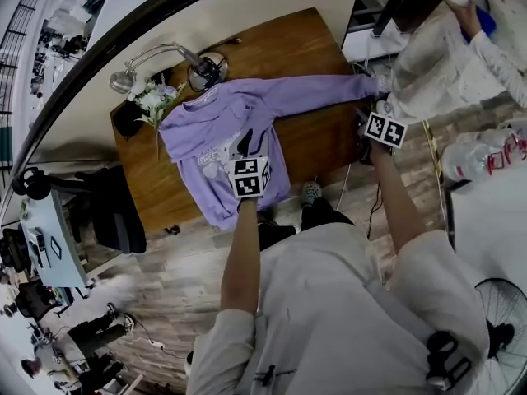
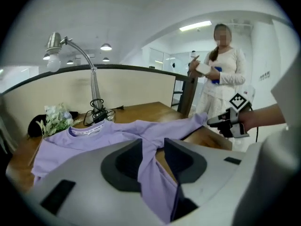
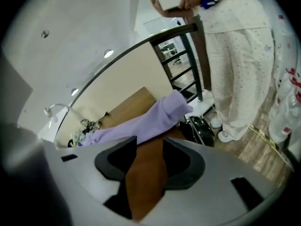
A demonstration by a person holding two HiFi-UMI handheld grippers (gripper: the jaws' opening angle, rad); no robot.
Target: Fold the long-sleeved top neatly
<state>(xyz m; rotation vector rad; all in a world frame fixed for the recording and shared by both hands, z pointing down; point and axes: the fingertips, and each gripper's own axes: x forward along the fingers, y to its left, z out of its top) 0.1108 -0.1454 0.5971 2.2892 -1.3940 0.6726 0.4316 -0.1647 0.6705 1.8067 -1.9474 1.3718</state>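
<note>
An office room with a wood-plank floor and a curved partition behind a wooden table. The purple long-sleeved top lies flat toward the tabletop's near left, with one sleeve stretched to the right edge. A person in white stands beyond that edge. A desk lamp and flowers sit along the far edge. The left gripper has its jaws partly apart with a ridge of the top between them. The right gripper has its jaws apart over bare wood near the cuff.

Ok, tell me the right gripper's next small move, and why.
Probably ease the right gripper forward onto the outstretched sleeve and close: its jaws stand open over bare table, and that sleeve lies unfolded, reaching the table's edge.
</note>
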